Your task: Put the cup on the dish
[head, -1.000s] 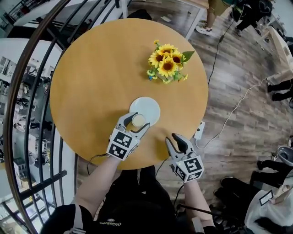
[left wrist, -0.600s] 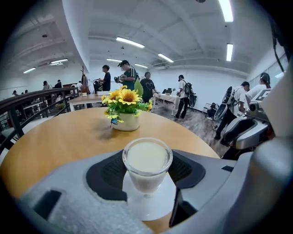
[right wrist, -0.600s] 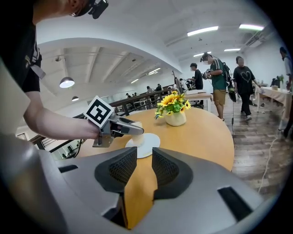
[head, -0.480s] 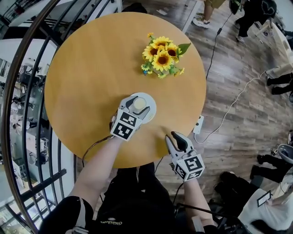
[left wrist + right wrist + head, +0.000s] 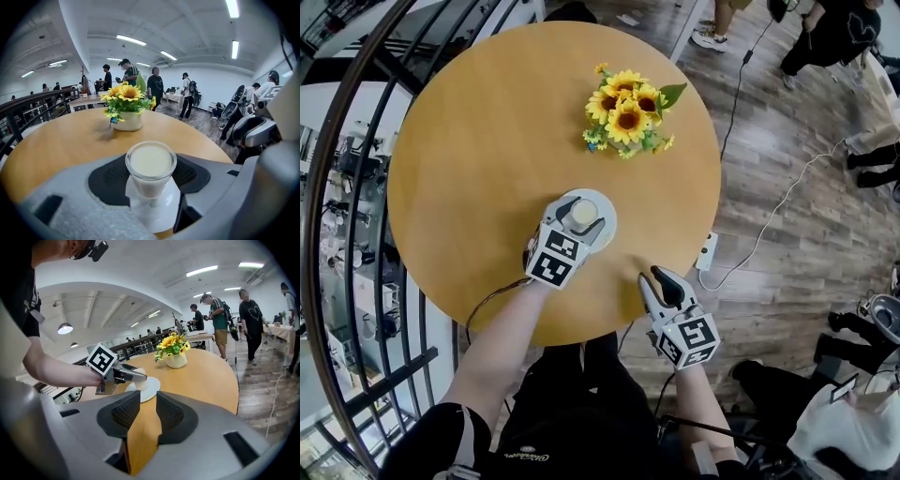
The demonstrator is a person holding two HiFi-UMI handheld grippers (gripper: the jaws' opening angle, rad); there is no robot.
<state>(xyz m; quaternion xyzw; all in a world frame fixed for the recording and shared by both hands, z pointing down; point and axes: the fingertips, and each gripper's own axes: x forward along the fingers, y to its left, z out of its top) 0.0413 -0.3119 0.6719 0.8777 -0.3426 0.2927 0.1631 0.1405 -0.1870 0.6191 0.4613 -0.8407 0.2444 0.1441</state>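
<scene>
From here the table (image 5: 487, 141) reads as a warm orange-tan wood. The dish (image 5: 608, 221) is plain white, and the cup (image 5: 151, 161) is clear glass filled with a creamy off-white. The left tool (image 5: 581, 216) and right tool (image 5: 656, 281) are pale grey with black textured pads (image 5: 115, 416), and each carries a cube (image 5: 555, 267) of black-and-white square markers. I make out sunflowers (image 5: 626, 111) in bright yellow with dark brown centres and green leaves, in a cream pot (image 5: 127, 122). The floor (image 5: 787, 206) shows grey-brown planks. The railing (image 5: 356, 187) is dark.

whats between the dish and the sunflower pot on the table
Nothing: only bare wooden table separates the dish from the sunflower pot, as the head view and left gripper view show.
</scene>
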